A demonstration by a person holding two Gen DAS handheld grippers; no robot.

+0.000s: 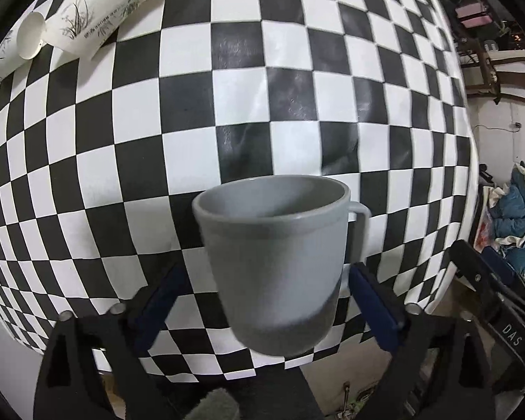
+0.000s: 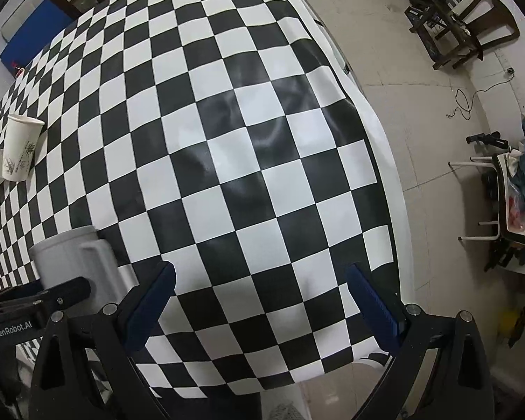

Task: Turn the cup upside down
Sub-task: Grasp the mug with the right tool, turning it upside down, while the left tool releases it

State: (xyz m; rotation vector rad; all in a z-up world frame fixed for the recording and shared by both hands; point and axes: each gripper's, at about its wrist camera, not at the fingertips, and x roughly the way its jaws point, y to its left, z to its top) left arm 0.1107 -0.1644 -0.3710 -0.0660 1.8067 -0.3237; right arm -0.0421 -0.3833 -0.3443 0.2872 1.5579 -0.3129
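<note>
cup (image 1: 274,266): upright, mouth up, seen between left tool (image 1: 262,301) fingers at counter (image 1: 87,175) edge, contact not discernible | left tool: grip cannot be told | right tool (image 2: 260,301): spread wide, nothing held, over counter | paper cups (image 1: 87,17): far corner

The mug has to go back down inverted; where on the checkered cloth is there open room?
Bare checkered cloth runs from the grey mug in the left tongs to the table's right edge, under the open right tongs. The far-left corner is crowded with paper cups.

Matt grey plastic cup (image 1: 274,262); glossy checkered tablecloth (image 1: 248,105)
</note>
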